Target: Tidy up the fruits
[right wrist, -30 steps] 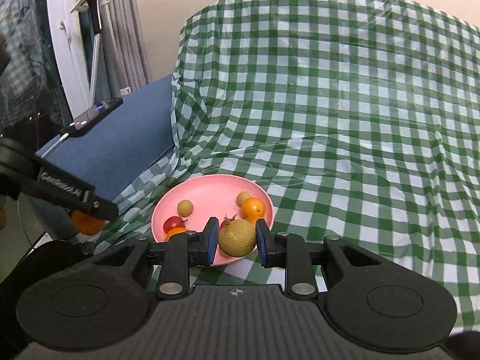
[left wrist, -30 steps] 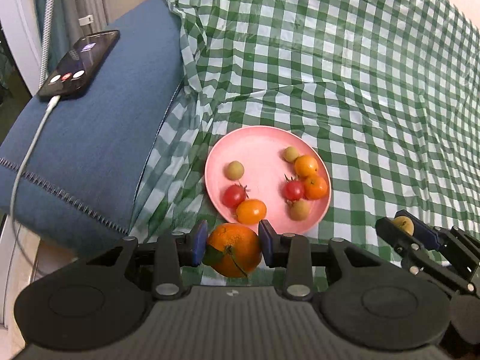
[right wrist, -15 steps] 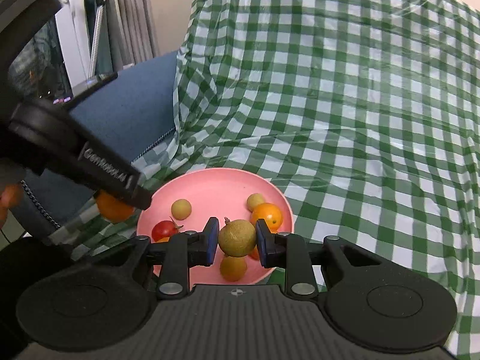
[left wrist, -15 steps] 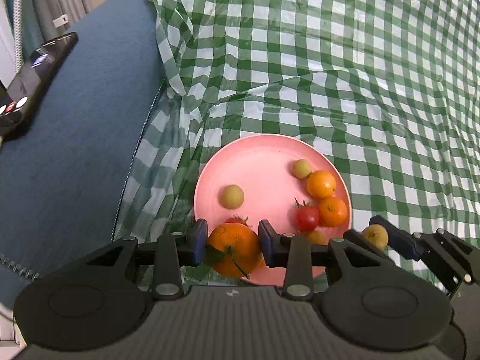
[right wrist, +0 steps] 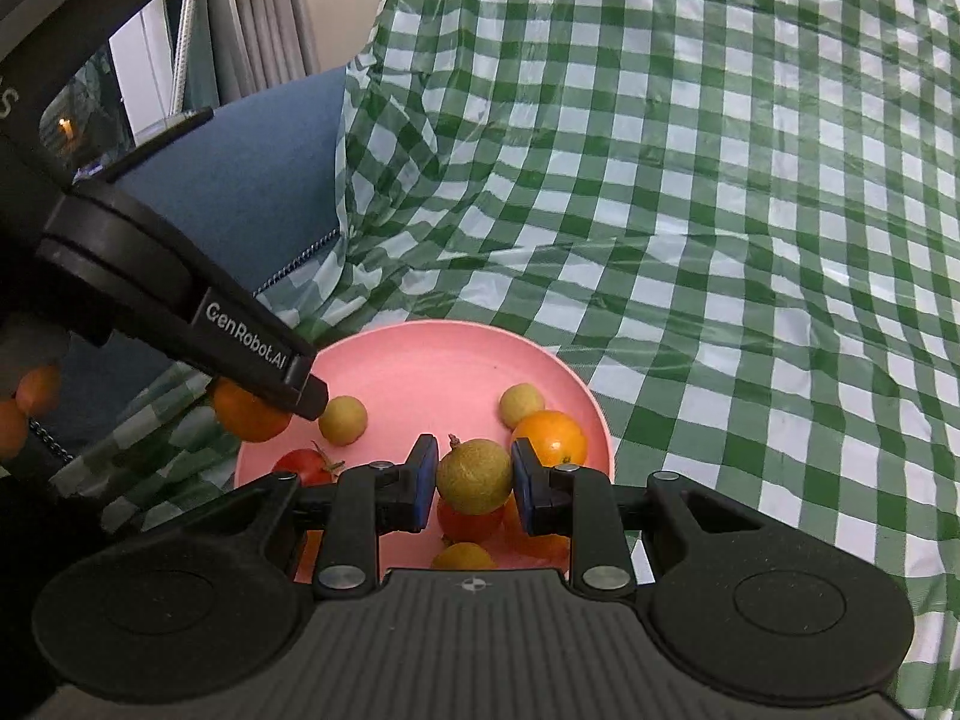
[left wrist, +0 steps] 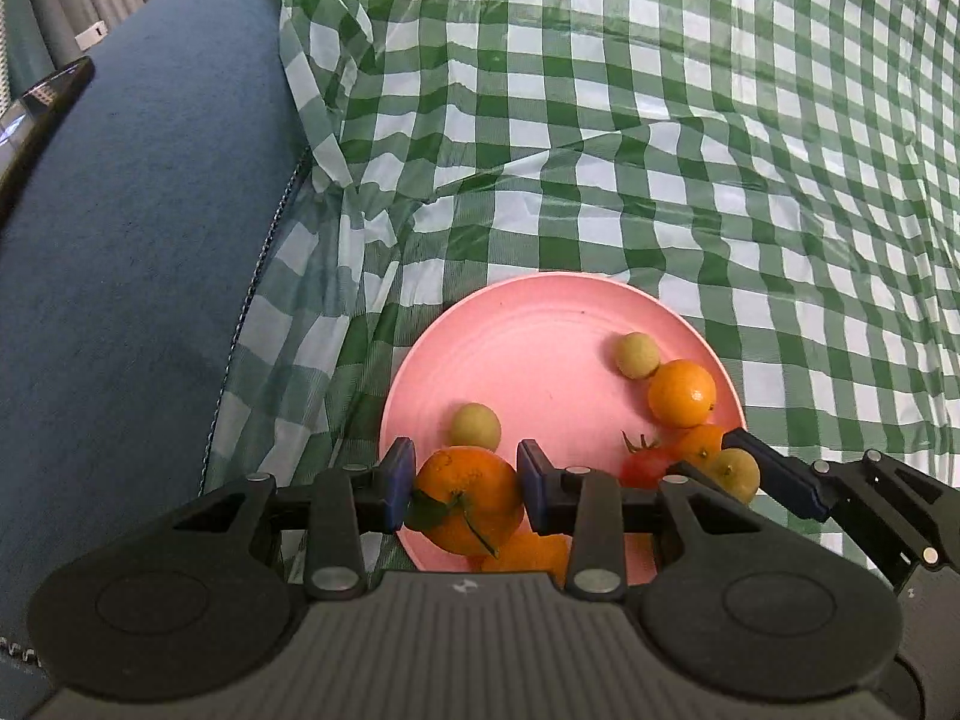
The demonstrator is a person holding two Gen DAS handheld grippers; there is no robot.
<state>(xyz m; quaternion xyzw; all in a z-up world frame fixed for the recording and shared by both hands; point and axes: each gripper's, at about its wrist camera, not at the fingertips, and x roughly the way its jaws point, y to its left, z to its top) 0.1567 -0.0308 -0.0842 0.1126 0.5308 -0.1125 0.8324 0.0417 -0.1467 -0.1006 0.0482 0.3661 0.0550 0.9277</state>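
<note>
A pink plate lies on the green checked cloth and carries several small fruits: oranges, tomatoes and yellow-green ones. My left gripper is shut on an orange with a leaf, which hangs over the plate's near left rim. The right gripper is shut on a yellow-green round fruit over the plate's near side. In the left wrist view the right gripper and its fruit show at the plate's right edge. The left gripper's arm and its orange cross the right wrist view.
A blue cushion lies left of the plate, with a phone on its far left edge. The checked cloth is wrinkled and rises behind the plate. Curtains hang at the back left.
Both grippers have come forward and down over the plate, each still holding its fruit. The plate looks larger and closer, and the phone has slid toward the left edge of view.
</note>
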